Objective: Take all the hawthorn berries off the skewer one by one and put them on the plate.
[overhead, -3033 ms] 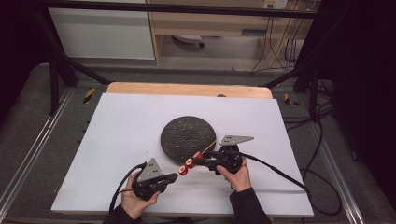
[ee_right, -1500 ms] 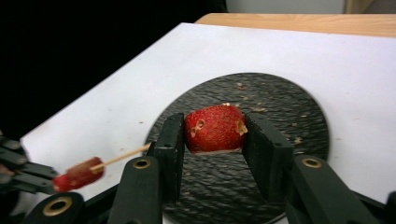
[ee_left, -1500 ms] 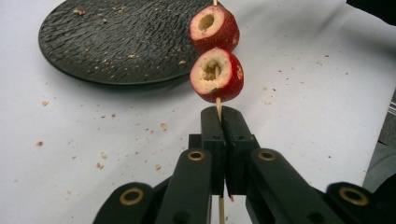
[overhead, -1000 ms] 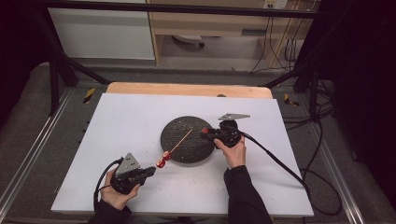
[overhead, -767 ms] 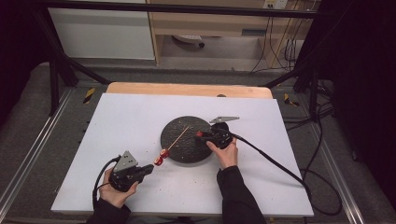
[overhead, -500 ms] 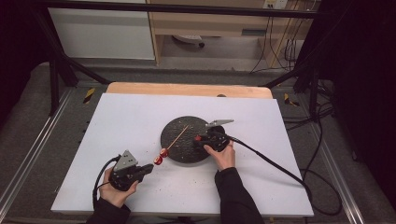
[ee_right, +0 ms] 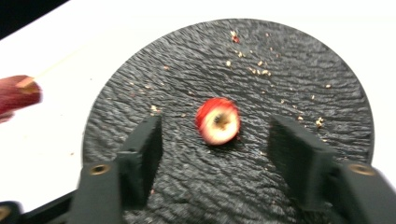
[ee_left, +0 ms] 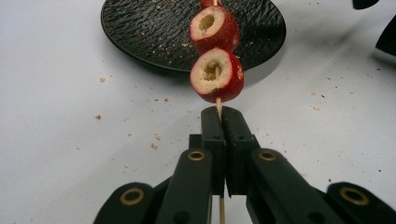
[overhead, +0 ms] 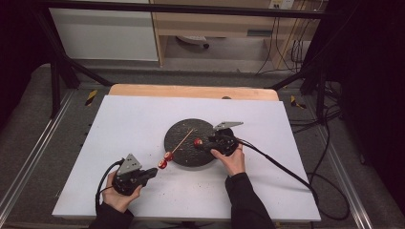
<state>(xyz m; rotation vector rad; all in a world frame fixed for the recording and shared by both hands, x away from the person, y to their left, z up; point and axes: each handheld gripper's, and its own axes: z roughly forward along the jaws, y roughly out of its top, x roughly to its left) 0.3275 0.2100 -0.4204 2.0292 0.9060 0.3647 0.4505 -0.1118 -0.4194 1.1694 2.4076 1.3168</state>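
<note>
My left gripper (overhead: 154, 171) (ee_left: 220, 114) is shut on the near end of a thin wooden skewer (overhead: 180, 141) (ee_left: 219, 105). Two cored red fruits (overhead: 165, 160) sit on the skewer just past the jaws: a near fruit (ee_left: 216, 74) and a far fruit (ee_left: 212, 28). The skewer's far end reaches over the round black plate (overhead: 200, 155) (ee_left: 140, 28) (ee_right: 280, 70). My right gripper (overhead: 203, 144) (ee_right: 217, 128) hovers low over the plate, its jaws having just been opening. A third cored red fruit (overhead: 197, 142) (ee_right: 217, 120) lies on the plate between those jaws, untouched by the pads.
The plate rests on a white sheet (overhead: 129, 119) that covers the table, with crumbs scattered on sheet and plate. A wooden table edge (overhead: 191, 91) runs along the back. The right gripper's cable (overhead: 282, 167) trails off to the right.
My right gripper carried a red fruit leftward over the plate, then opened; the fruit now lies on the plate. The left gripper and skewer stayed put.
</note>
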